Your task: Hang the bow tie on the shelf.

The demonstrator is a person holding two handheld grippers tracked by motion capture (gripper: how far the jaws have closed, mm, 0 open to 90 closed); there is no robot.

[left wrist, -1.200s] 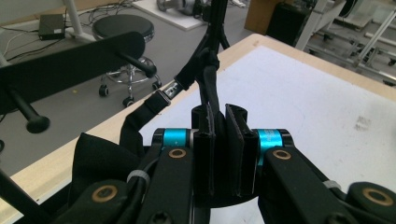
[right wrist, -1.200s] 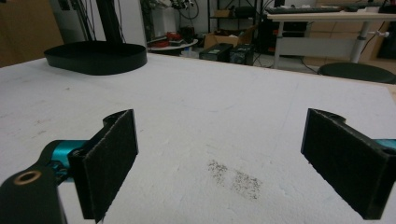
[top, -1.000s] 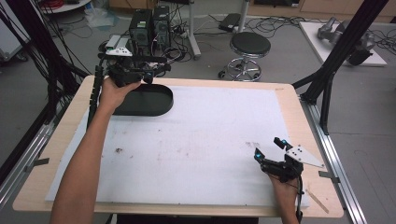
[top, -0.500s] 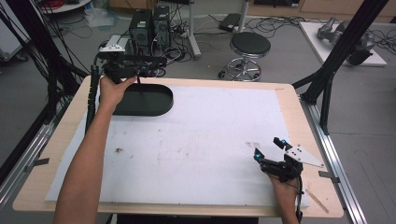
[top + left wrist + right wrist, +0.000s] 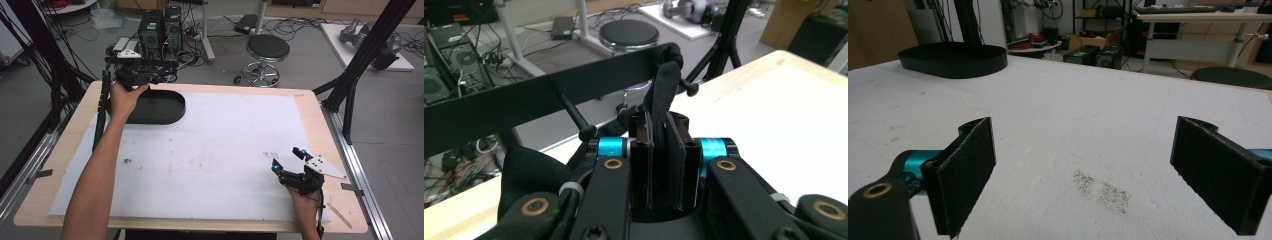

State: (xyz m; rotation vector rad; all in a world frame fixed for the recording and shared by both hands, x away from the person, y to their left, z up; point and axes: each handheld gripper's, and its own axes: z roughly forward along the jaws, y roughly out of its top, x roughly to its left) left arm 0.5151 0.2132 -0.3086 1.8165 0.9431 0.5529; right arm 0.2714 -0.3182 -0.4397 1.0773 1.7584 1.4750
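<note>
My left gripper (image 5: pixel 150 74) hovers over the far left corner of the table, above the back rim of a black oval tray (image 5: pixel 172 112). In the left gripper view its jaws (image 5: pixel 663 127) stand close together, shut on a black strap (image 5: pixel 665 87) that rises to a knot by a black bar (image 5: pixel 524 107). Black fabric (image 5: pixel 526 172) bunches at the lower left. My right gripper (image 5: pixel 289 159) rests low near the front right corner. Its jaws (image 5: pixel 1083 170) are open wide, with only bare white table cover between the pads. The tray (image 5: pixel 953 60) lies far off in that view.
A white sheet (image 5: pixel 225 140) covers the wooden table. It has a small dark smudge (image 5: pixel 1103 192) just ahead of the right gripper and another speck (image 5: pixel 127 161) at the left. A black cable (image 5: pixel 101 112) hangs beside the left forearm. A stool (image 5: pixel 267 47) and computer towers (image 5: pixel 160 25) stand beyond the far edge.
The left gripper has shifted only very slightly above the tray's back rim. The right gripper has kept still.
</note>
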